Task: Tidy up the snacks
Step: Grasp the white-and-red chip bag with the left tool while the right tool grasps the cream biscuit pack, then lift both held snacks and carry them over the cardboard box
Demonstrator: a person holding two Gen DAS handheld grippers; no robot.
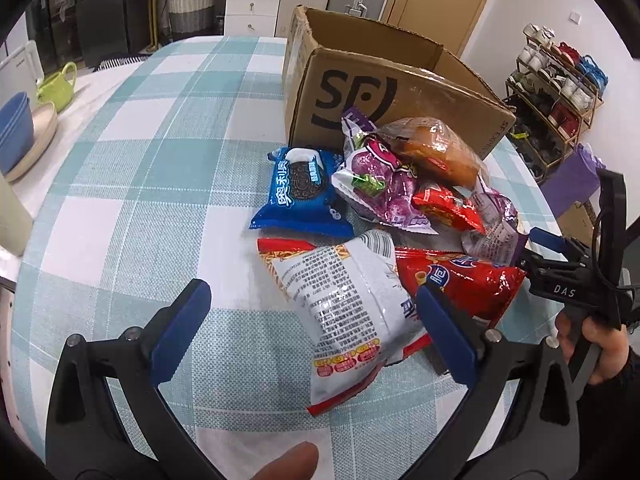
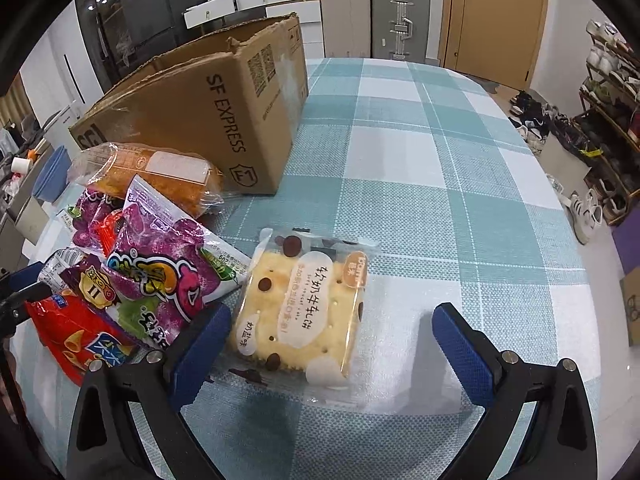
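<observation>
One table [image 2: 440, 152] under a teal-and-white checked cloth carries everything. On it stands an open cardboard box [image 1: 384, 92], printed SF, at the far side of a heap of snack packs. In the left wrist view a clear-wrapped bread roll [image 1: 436, 148] leans against the box on top of a purple bag [image 1: 372, 176]; left of them lies a blue cookie pack [image 1: 302, 196], and nearer lie a white-backed red packet [image 1: 344, 304] and a red chip bag [image 1: 460, 284]. The left gripper [image 1: 312, 328] stands wide open, the white-backed packet lying between its blue pads without being pinched. The right gripper [image 2: 332, 344] is also spread wide, around a clear-wrapped yellow cracker pack [image 2: 304, 304] lying flat on the cloth just right of the heap, its left pad [image 2: 200, 348] touching the wrapper's edge.
</observation>
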